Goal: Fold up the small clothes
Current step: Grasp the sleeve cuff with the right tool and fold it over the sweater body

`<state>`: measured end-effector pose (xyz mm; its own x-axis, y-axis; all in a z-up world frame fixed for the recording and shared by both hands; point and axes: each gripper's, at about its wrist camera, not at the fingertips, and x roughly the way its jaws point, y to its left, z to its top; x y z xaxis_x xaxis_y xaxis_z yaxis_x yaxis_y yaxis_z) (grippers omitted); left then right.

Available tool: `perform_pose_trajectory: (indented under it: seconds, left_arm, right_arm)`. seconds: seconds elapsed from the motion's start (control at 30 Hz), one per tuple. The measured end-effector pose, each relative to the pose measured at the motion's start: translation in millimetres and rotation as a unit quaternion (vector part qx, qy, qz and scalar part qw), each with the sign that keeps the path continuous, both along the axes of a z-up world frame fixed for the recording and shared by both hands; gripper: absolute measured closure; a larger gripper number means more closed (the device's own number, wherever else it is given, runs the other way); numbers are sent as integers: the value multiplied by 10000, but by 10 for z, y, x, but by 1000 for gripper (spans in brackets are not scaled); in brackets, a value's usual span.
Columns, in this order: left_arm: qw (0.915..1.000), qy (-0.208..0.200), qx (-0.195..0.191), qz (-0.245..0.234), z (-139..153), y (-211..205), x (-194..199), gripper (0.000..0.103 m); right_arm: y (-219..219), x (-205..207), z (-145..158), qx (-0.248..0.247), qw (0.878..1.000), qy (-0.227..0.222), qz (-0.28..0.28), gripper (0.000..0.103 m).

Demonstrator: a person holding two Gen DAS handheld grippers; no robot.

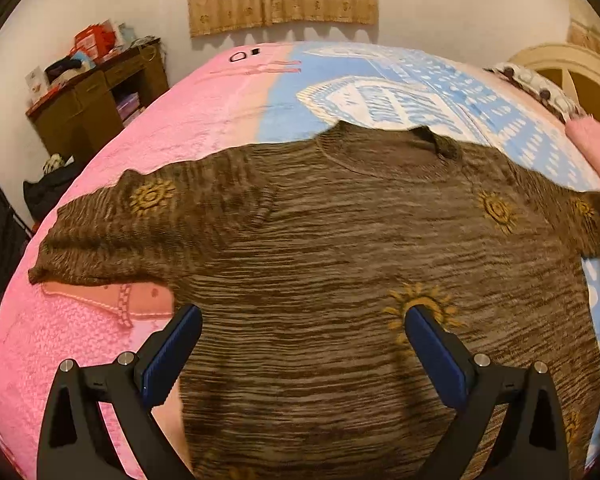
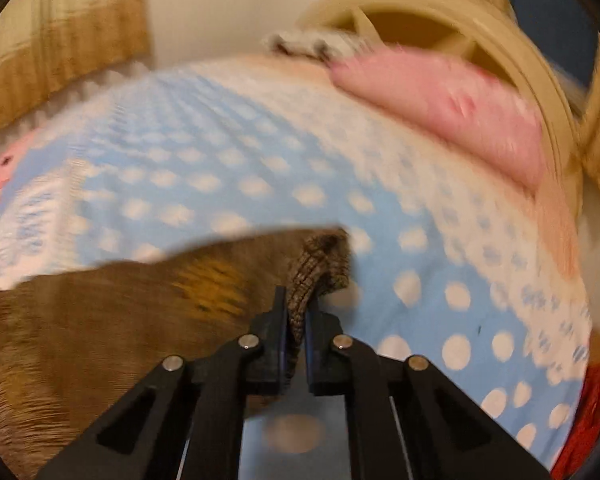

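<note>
Right wrist view smeared by motion blur, sweater (image 2: 100, 320) body streaked, its hem cut off below in the left view, desk clutter (image 1: 88, 50) too small to tell

Warm, dim indoor light; heavy fisheye bending; right view motion-blurred, perhaps from movement.

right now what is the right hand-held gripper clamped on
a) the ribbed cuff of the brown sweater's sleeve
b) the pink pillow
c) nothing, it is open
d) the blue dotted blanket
a: in the right wrist view the right hand-held gripper has its pads pressed together on the ribbed cuff of the brown sweater, lifted off the blue dotted blanket.
</note>
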<state>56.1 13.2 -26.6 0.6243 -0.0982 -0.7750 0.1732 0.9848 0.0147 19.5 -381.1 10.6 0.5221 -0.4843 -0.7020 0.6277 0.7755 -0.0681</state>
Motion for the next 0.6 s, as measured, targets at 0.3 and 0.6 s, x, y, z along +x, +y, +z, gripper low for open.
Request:
perform_pose_trajectory:
  seconds: [0.3,0.6]
  left_arm:
    - [9987,-51,-231,451,42,435,26,2]
    - [9983,-94,-160,555,-16,649,32,2]
  right_arm:
    - [2226,427,160,-88,9617,-356,2717,94]
    - [2858,342,-574,852,9195,-335,3823,22]
